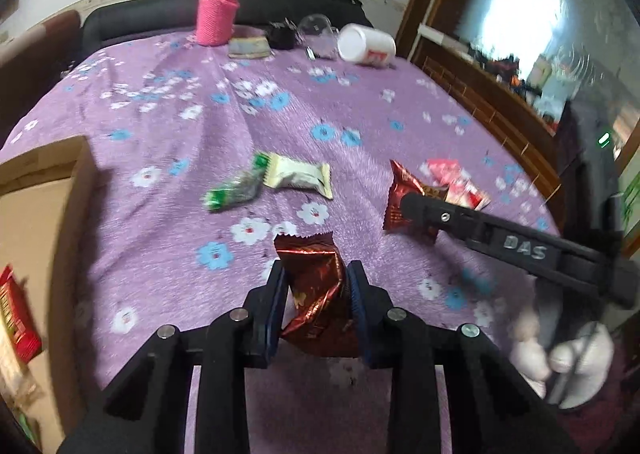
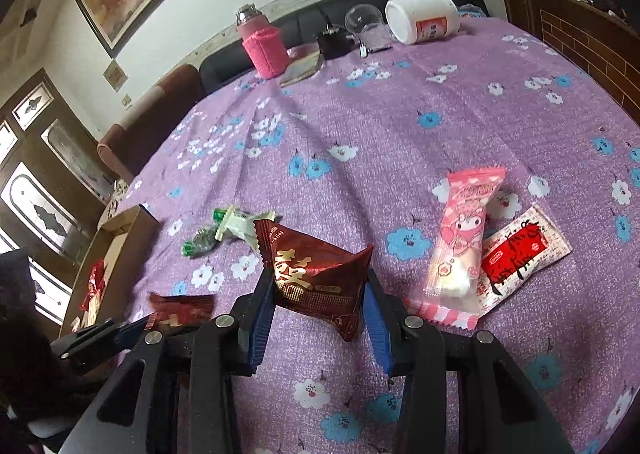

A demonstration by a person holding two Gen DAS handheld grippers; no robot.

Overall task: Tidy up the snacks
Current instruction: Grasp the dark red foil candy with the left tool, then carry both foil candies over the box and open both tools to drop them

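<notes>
On a table under a purple cloth printed with blue and white flowers (image 2: 400, 126), both hand-held tools are clamped on sweets. The left gripper (image 1: 316, 294) has its blue-padded jaws pressed against a crumpled dark red foil snack packet (image 1: 316, 286), which bulges and creases between the pads at the 6 o'clock edge of the left wrist view. The right gripper (image 2: 320, 294) squeezes a second dark red foil packet with gold lettering (image 2: 316, 274) by its two sides, its corners standing clear of the cloth. At 9 o'clock from the left gripper stands an open brown cardboard box (image 1: 36, 238); inside it lies a red printed snack pack (image 1: 18, 318) against the near wall, and the rest of its inside is too blurred to read. Toward 12 o'clock from the left gripper lie a cream wrapper with green print (image 1: 300, 174) and, touching its left end, a green and clear twisted candy (image 1: 232, 190). In the right wrist view, at 2 o'clock from the right gripper, a long pink cartoon-printed pouch (image 2: 460, 238) rests beside a white sachet with a red label (image 2: 520, 254), the two touching. Along the far edge, near 12 o'clock, stand a bottle in a pink knitted sleeve (image 2: 264, 46), a clear plastic cup on its side (image 2: 366, 24), and a white plastic jar on its side (image 2: 424, 16); what they hold cannot be told.
</notes>
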